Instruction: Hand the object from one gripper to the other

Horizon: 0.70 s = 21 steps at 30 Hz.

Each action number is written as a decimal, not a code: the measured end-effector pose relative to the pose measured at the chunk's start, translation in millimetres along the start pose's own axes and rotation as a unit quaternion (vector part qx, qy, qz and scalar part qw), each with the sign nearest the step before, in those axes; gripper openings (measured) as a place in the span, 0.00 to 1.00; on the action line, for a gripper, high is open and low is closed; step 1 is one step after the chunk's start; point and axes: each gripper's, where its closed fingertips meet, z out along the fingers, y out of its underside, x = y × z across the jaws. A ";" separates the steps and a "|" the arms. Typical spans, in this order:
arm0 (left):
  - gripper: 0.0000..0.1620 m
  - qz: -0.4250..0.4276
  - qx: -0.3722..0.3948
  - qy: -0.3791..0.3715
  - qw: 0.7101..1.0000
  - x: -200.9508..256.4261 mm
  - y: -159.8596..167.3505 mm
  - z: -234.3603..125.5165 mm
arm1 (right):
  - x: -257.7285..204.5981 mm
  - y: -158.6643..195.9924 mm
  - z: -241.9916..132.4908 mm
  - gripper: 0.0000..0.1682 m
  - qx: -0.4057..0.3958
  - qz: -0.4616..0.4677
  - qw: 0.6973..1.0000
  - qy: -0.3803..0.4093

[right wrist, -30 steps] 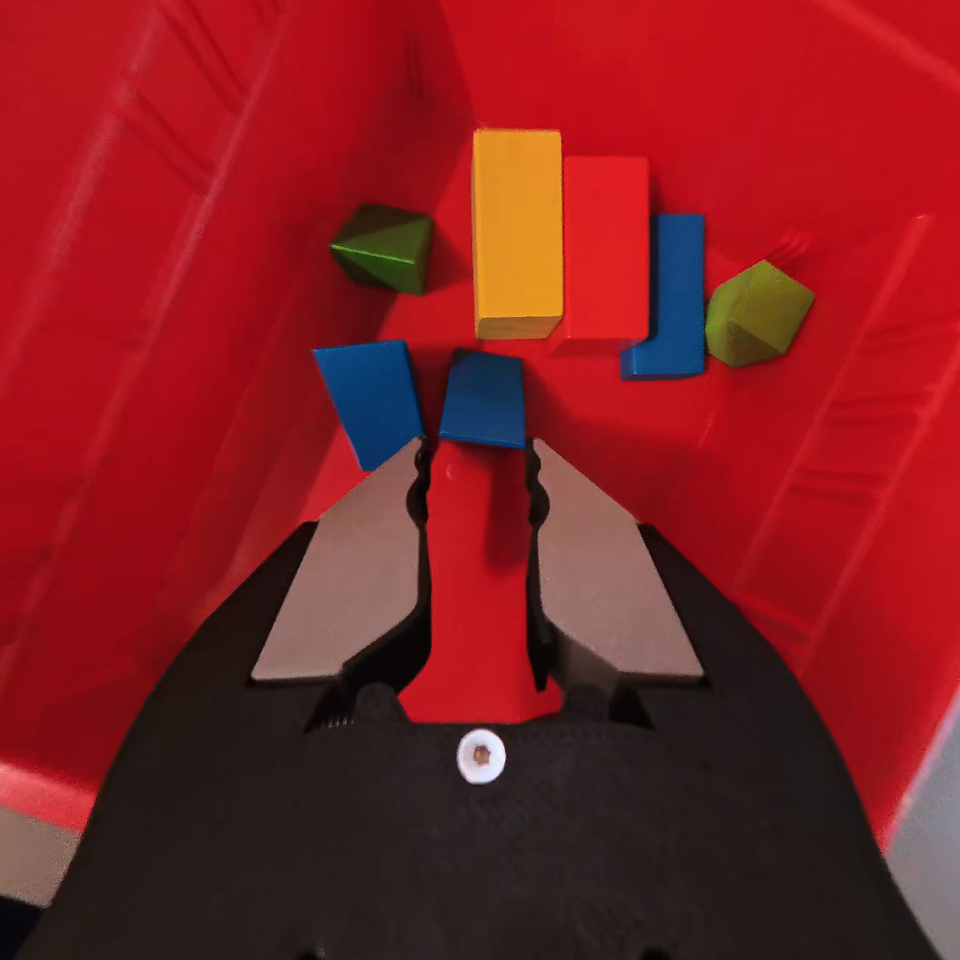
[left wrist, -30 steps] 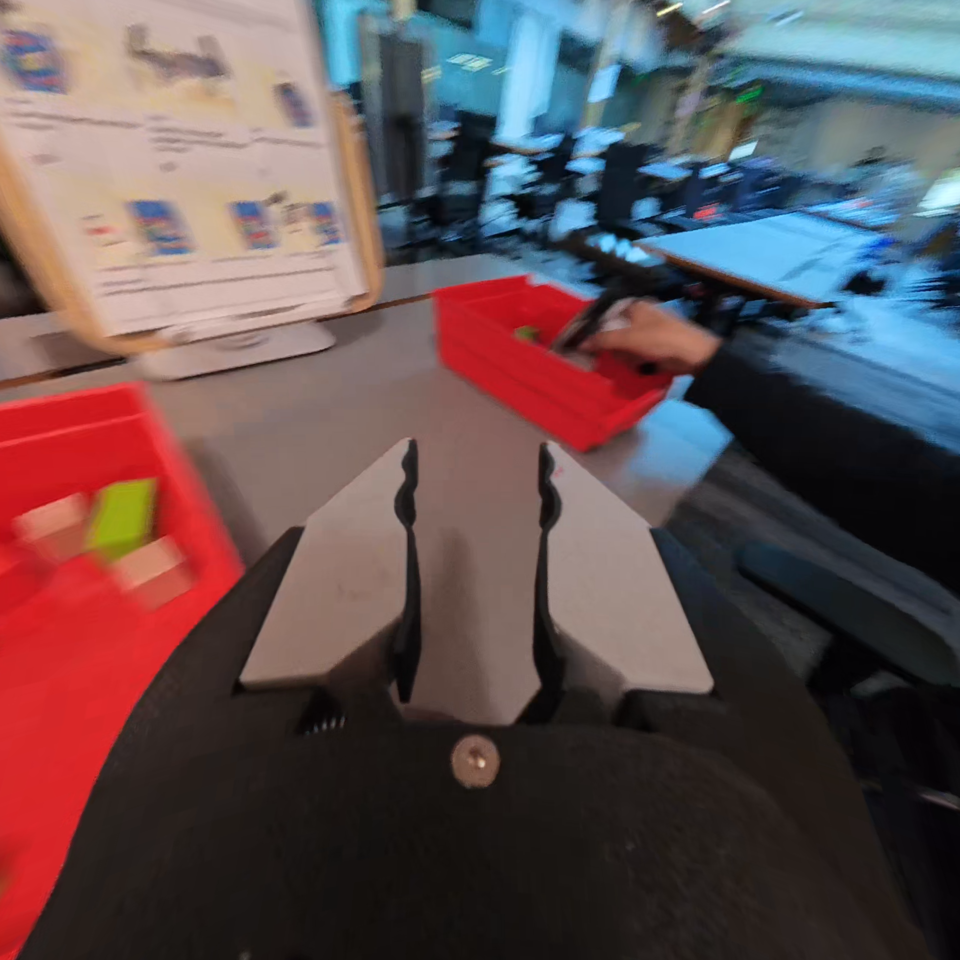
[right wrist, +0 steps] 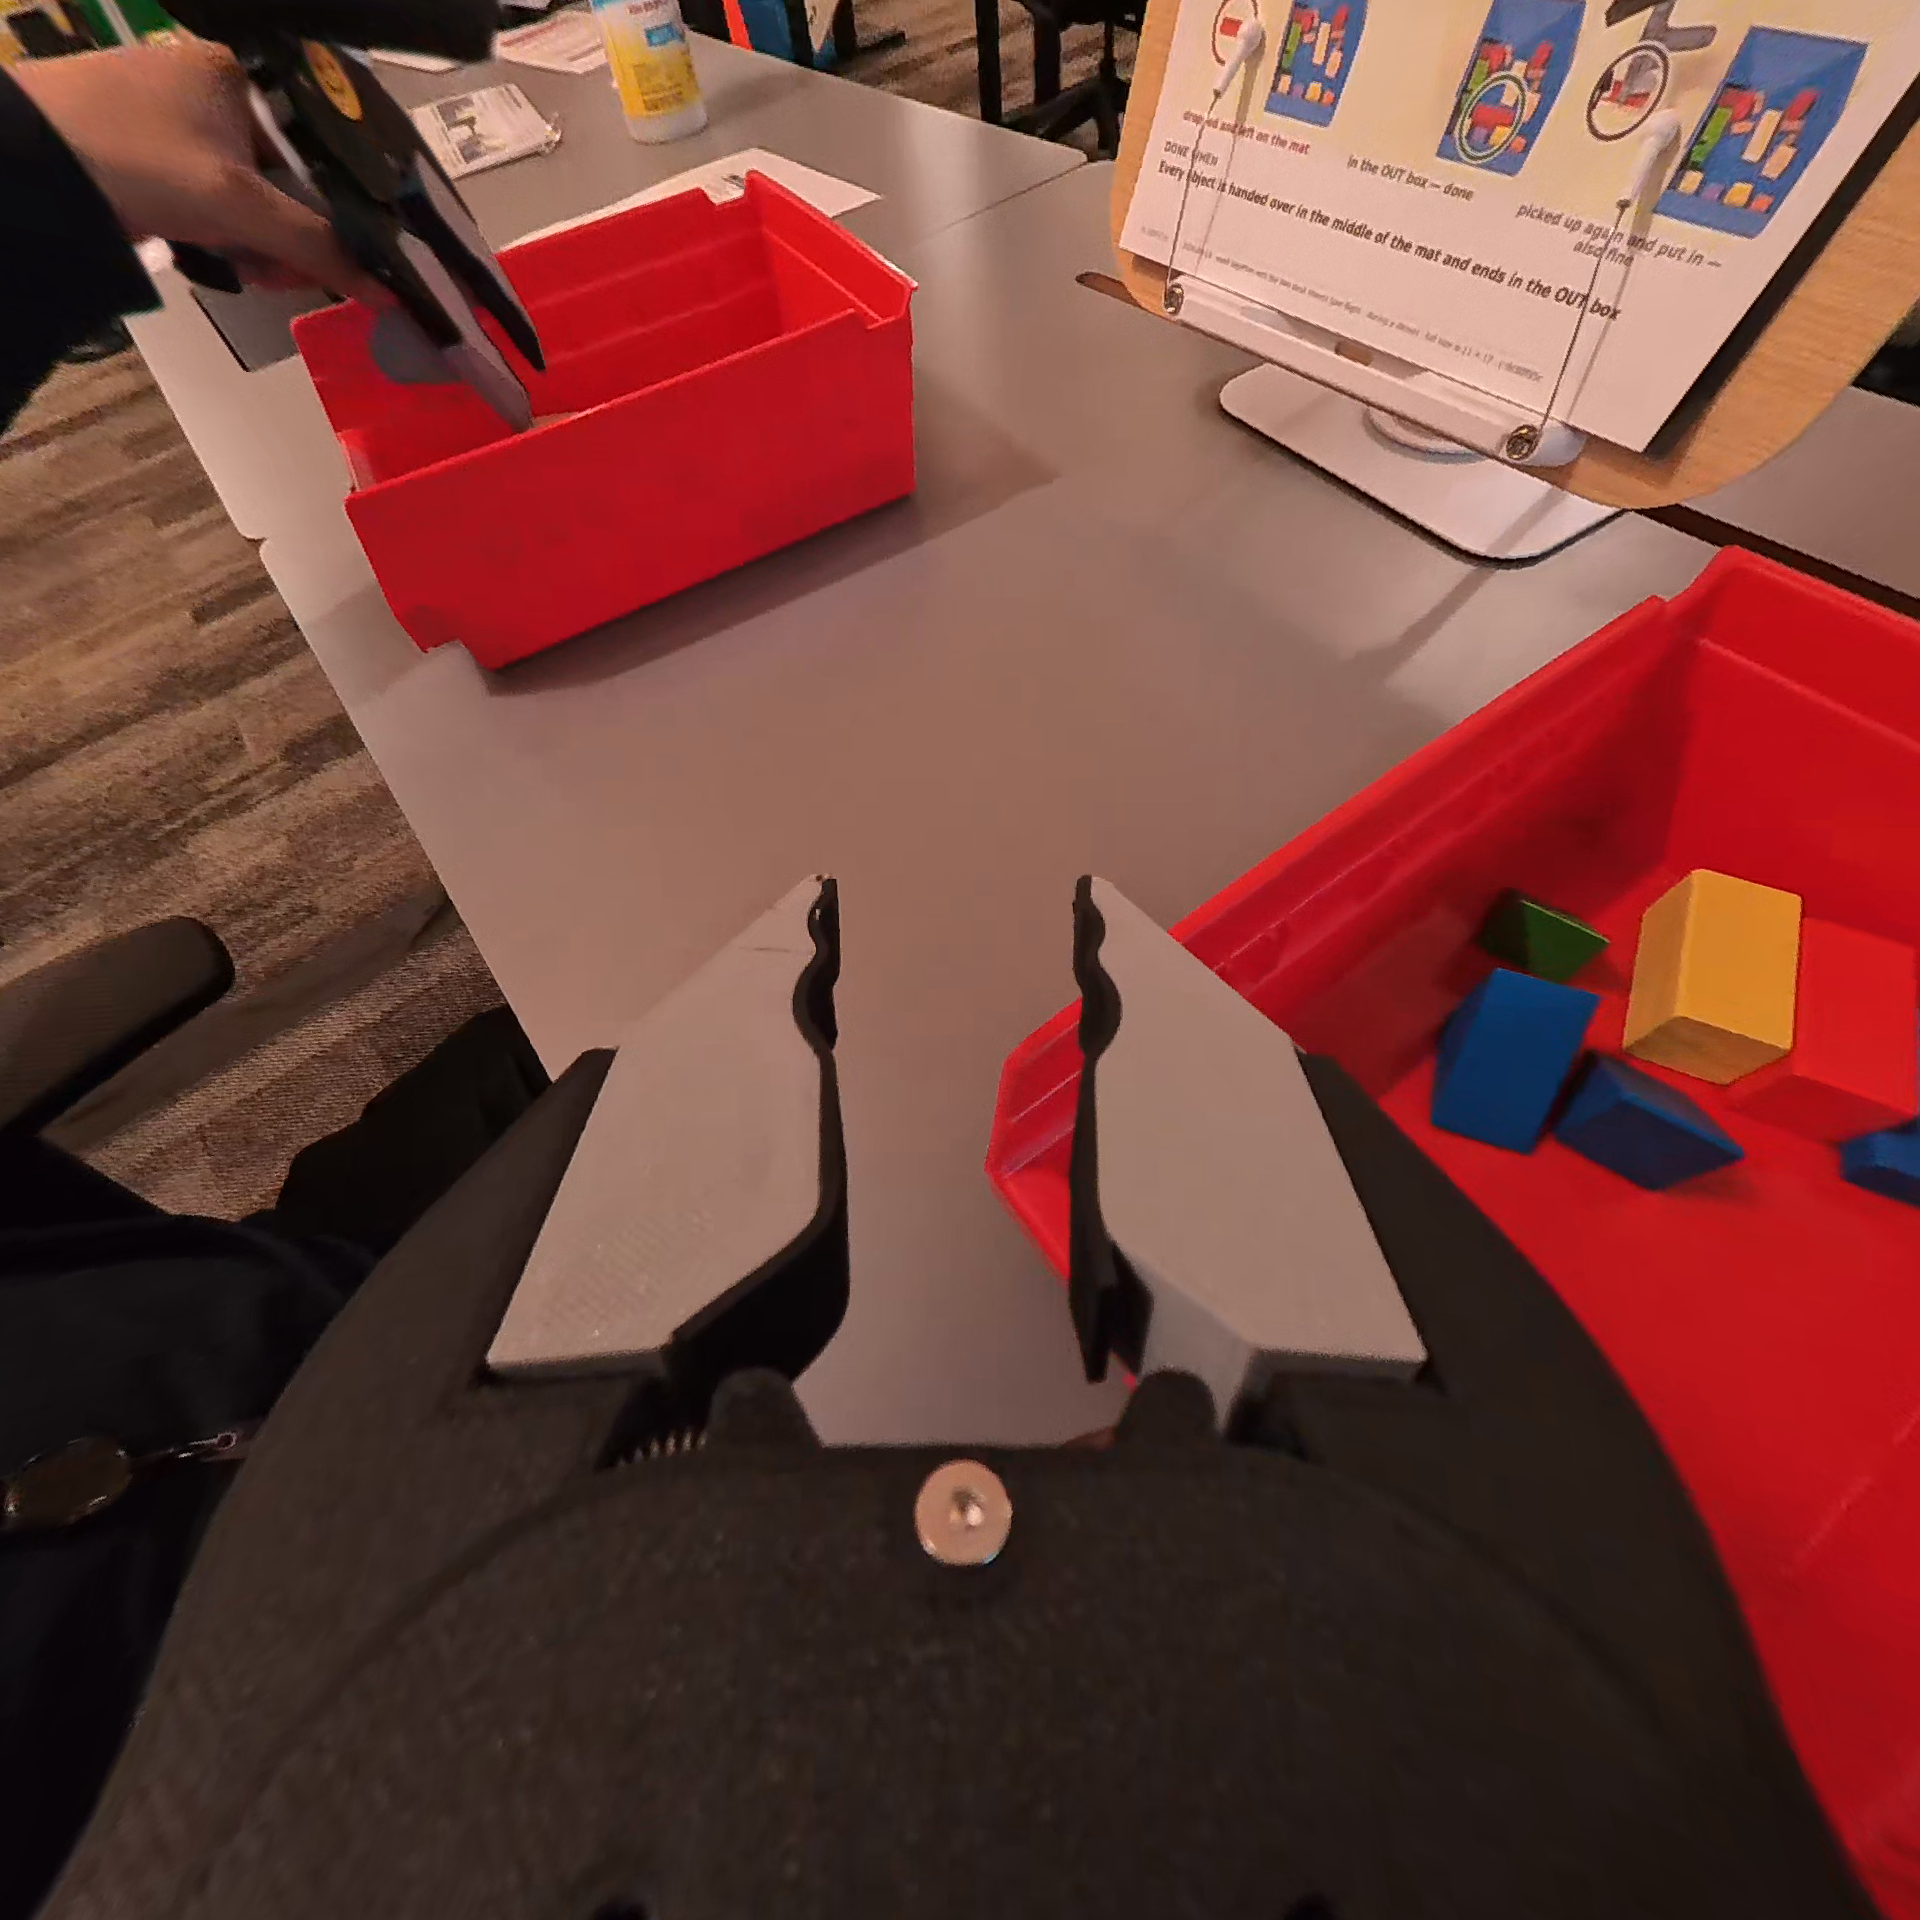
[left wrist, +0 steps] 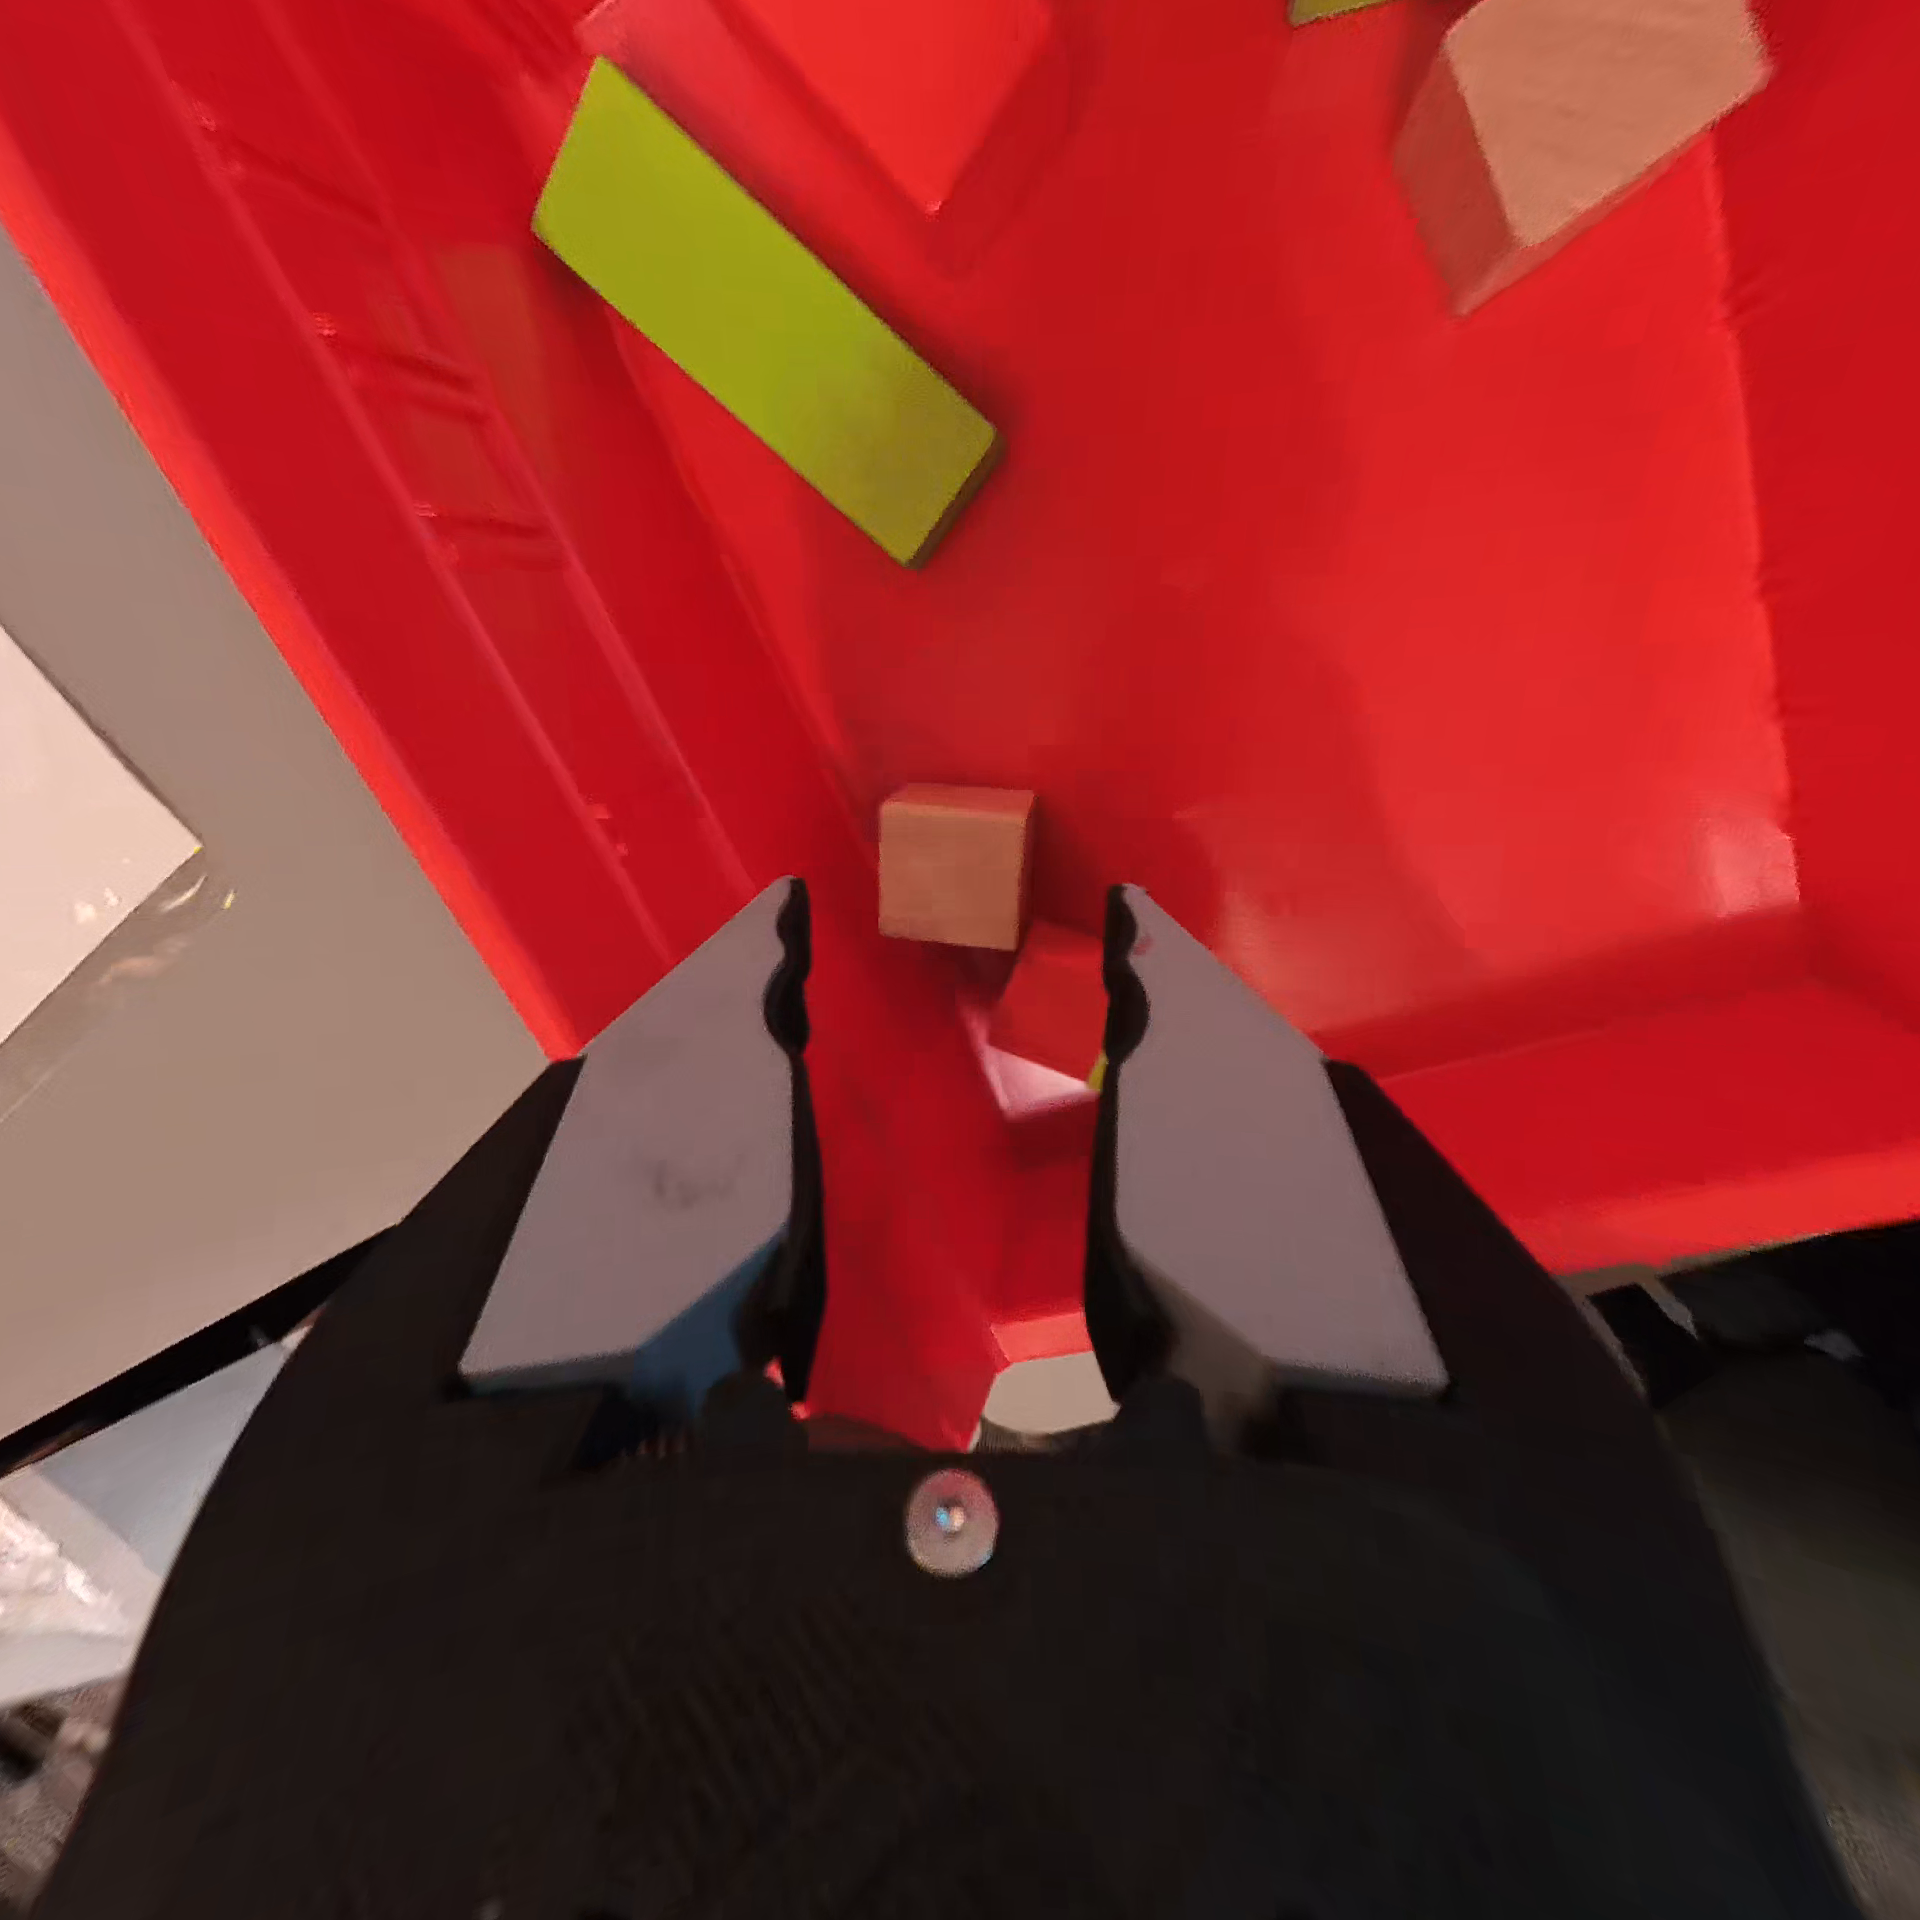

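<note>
My left gripper (left wrist: 956,914) is open and empty, reaching down into a red bin (left wrist: 1455,727). A small plain wood cube (left wrist: 954,868) lies just past its fingertips, with a red block (left wrist: 1044,1003) beside it. A lime green flat block (left wrist: 769,312) and a larger wood block (left wrist: 1579,135) lie farther in. My right gripper (right wrist: 954,904) is open and empty above the grey table (right wrist: 935,675), left of a second red bin (right wrist: 1351,914). That bin holds blue blocks (right wrist: 1507,1060), a yellow block (right wrist: 1714,956) and a dark green block (right wrist: 1543,935).
In the right wrist view the left gripper (right wrist: 525,400), held by a hand (right wrist: 177,156), dips into the far red bin (right wrist: 644,499). An instruction board on a stand (right wrist: 1507,208) is at the back right. A bottle (right wrist: 649,62) and papers lie behind. Carpet is left of the table edge. There is about 50 centimeters between the tips of the two grippers.
My left gripper moved from above the table down into the left bin. My right gripper came up out of the right bin, still open, and now hangs over the table.
</note>
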 end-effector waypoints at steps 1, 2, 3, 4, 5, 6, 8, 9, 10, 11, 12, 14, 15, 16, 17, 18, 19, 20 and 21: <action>0.34 -0.001 -0.013 -0.004 1.000 -2.0 -0.7 3.2 | -0.1 -0.5 -0.4 0.26 0.001 0.001 1.000 -0.001; 0.33 0.000 -0.022 -0.002 1.000 -1.5 -1.6 7.0 | -1.0 -0.9 -0.8 0.26 0.002 0.000 1.000 -0.003; 0.33 0.003 -0.035 -0.002 0.999 -1.1 -0.9 11.2 | -2.0 -1.3 -1.1 0.26 0.002 -0.003 1.000 -0.003; 0.33 0.006 -0.049 -0.004 0.999 -1.5 1.2 15.7 | -3.0 -1.5 -1.5 0.26 0.002 -0.006 1.000 -0.004; 0.32 0.008 -0.063 -0.002 0.998 -0.7 4.0 20.3 | -3.8 -1.7 -1.8 0.26 0.002 -0.009 1.000 -0.003; 0.32 0.010 -0.075 0.002 0.997 0.6 6.3 24.4 | -4.5 -1.8 -2.2 0.26 0.003 -0.011 1.000 -0.004; 0.30 0.015 -0.079 -0.003 0.997 0.9 4.2 28.7 | -5.6 -1.9 -3.0 0.26 0.003 -0.013 1.000 -0.005; 0.26 0.015 -0.081 0.003 0.997 3.6 3.9 30.6 | -6.1 -2.0 -3.5 0.26 0.003 -0.014 1.000 -0.006; 0.25 0.014 -0.088 0.001 0.996 3.7 5.0 33.0 | -6.7 -2.3 -4.0 0.26 0.004 -0.014 1.000 -0.007; 0.23 0.015 -0.098 -0.004 0.995 3.0 8.0 35.3 | -7.6 -2.6 -4.6 0.26 0.005 -0.015 1.000 -0.009; 0.21 0.019 -0.111 -0.006 0.994 3.6 12.1 37.5 | -8.6 -2.9 -5.2 0.25 0.005 -0.015 1.000 -0.011; 0.21 0.020 -0.116 -0.004 0.993 5.5 14.7 39.0 | -10.9 -4.1 -6.9 0.26 0.008 -0.017 1.000 -0.013; 0.21 0.016 -0.119 -0.002 0.993 6.2 16.0 38.9 | -12.3 -4.5 -7.9 0.25 0.009 -0.018 1.000 -0.014; 0.21 0.014 -0.124 0.000 0.992 7.0 18.4 38.4 | -14.0 -5.1 -8.8 0.26 0.010 -0.019 1.000 -0.015; 0.21 0.016 -0.129 -0.003 0.991 6.3 20.7 37.4 | -16.0 -5.8 -9.7 0.25 0.011 -0.021 1.000 -0.017; 0.21 0.020 -0.132 -0.009 0.991 5.3 22.1 35.6 | -18.4 -6.6 -10.5 0.25 0.013 -0.022 0.999 -0.020; 0.20 0.027 -0.126 -0.016 0.992 5.0 21.1 32.6 | -21.3 -7.5 -11.3 0.25 0.014 -0.024 0.999 -0.023; 0.20 0.032 -0.110 -0.019 0.993 6.3 16.6 28.3 | -25.1 -8.4 -11.8 0.25 0.016 -0.026 0.999 -0.028; 0.20 0.034 -0.084 -0.019 0.996 9.3 8.9 22.1 | -29.6 -9.3 -12.1 0.25 0.018 -0.028 0.999 -0.034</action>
